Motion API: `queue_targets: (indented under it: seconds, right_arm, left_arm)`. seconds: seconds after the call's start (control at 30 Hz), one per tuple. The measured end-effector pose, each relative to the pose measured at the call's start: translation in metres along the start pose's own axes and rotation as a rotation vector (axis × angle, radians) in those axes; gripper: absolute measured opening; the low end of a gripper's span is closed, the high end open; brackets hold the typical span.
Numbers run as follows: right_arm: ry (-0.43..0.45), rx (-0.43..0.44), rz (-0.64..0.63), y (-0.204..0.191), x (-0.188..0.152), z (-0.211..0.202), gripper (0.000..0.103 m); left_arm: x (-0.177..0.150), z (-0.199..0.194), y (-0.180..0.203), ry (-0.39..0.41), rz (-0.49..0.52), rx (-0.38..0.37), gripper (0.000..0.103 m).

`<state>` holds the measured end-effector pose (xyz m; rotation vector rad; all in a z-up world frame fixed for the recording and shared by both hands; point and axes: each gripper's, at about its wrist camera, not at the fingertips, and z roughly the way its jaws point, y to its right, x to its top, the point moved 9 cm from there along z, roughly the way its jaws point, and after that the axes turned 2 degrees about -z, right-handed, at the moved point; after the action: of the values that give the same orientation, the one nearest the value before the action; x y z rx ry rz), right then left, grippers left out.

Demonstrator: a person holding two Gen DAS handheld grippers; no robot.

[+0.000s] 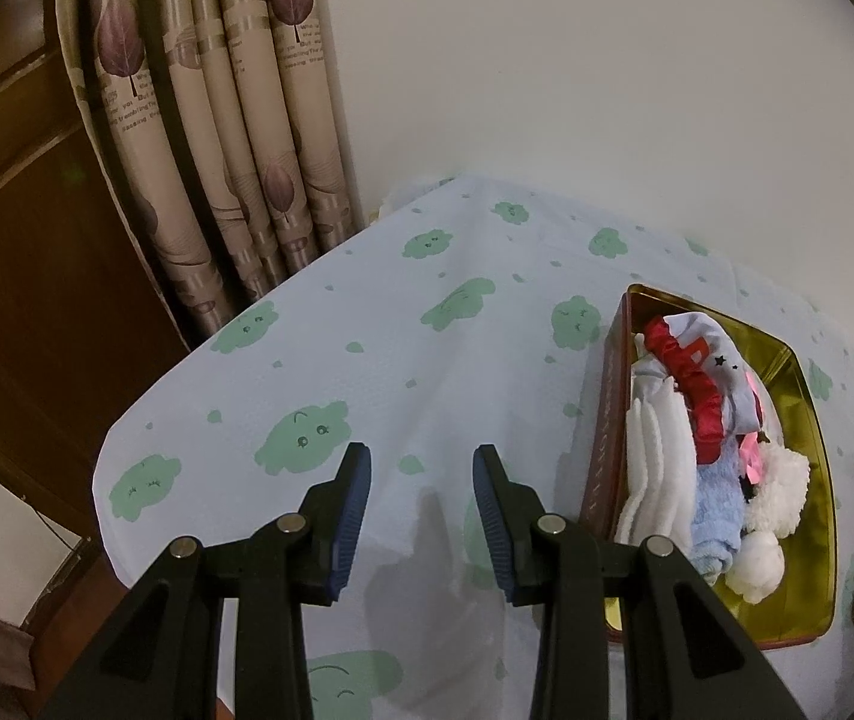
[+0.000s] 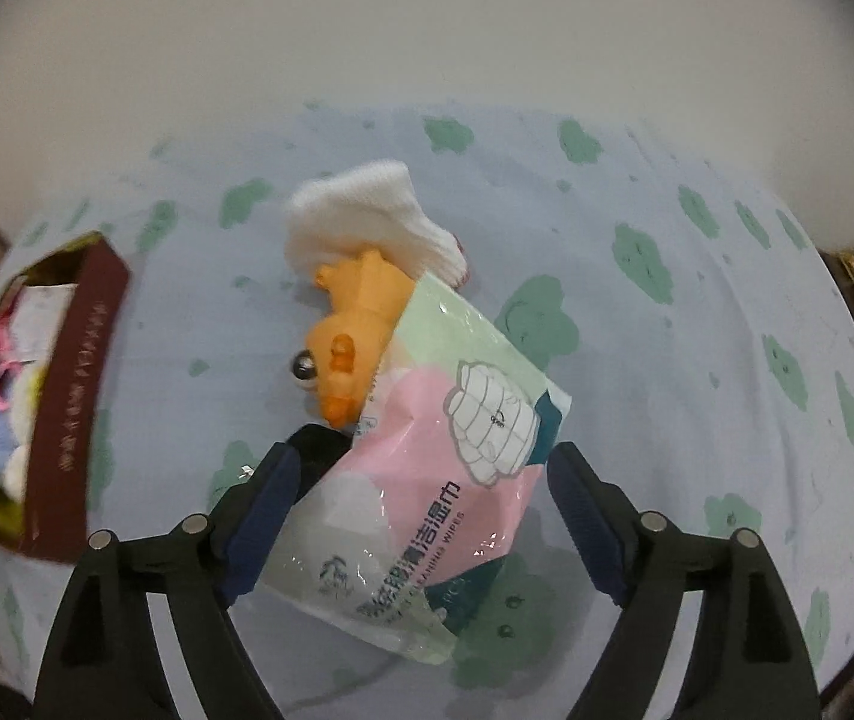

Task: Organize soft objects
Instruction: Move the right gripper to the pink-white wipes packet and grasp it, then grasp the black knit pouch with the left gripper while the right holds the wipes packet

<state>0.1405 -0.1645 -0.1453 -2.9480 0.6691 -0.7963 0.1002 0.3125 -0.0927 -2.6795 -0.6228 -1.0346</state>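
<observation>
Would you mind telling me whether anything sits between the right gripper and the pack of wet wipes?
Nothing visible does: the wipes pack already lies between the open fingers of the right gripper, leaning on the orange toy.

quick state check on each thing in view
tin box: open, partly filled with soft items
wipes pack: between right tool jaws, overlapping orange toy
white cloth: on table, outside box, behind toy
left tool: open, empty
right tool: open, not gripping
</observation>
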Motion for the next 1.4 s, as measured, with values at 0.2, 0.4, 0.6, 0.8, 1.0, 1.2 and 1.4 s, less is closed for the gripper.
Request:
queue_targets:
  seconds: [0.2, 0.4, 0.6, 0.8, 1.0, 1.2, 1.4]
  right_arm:
    - [-0.022, 0.031, 0.092, 0.012, -0.003, 0.014, 0.082]
    - [-0.046, 0.001, 0.104, 0.03, -0.01, 0.026, 0.08]
    - [-0.003, -0.07, 0.054, 0.069, -0.012, 0.026, 0.076]
    - [0.056, -0.114, 0.053, 0.115, -0.005, 0.028, 0.074]
    - [0.118, -0.112, 0.01, 0.138, 0.008, 0.035, 0.071]
    - [0.153, -0.105, -0.017, 0.14, 0.008, 0.035, 0.071]
    - [0.177, -0.091, -0.016, 0.14, 0.005, 0.032, 0.071]
  left_arm:
    - [0.0, -0.001, 0.001, 0.004, 0.011, 0.007, 0.036]
    - [0.0, -0.002, 0.001, 0.006, 0.023, 0.007, 0.036]
    - [0.0, -0.003, 0.004, 0.016, 0.031, 0.003, 0.036]
    - [-0.001, -0.016, 0.018, 0.05, 0.069, -0.022, 0.036]
    - [-0.016, -0.046, 0.08, 0.047, 0.223, -0.163, 0.036]
    - [-0.072, -0.086, 0.194, -0.061, 0.457, -0.441, 0.04]
    - [-0.117, -0.105, 0.286, -0.203, 0.542, -0.651, 0.051]
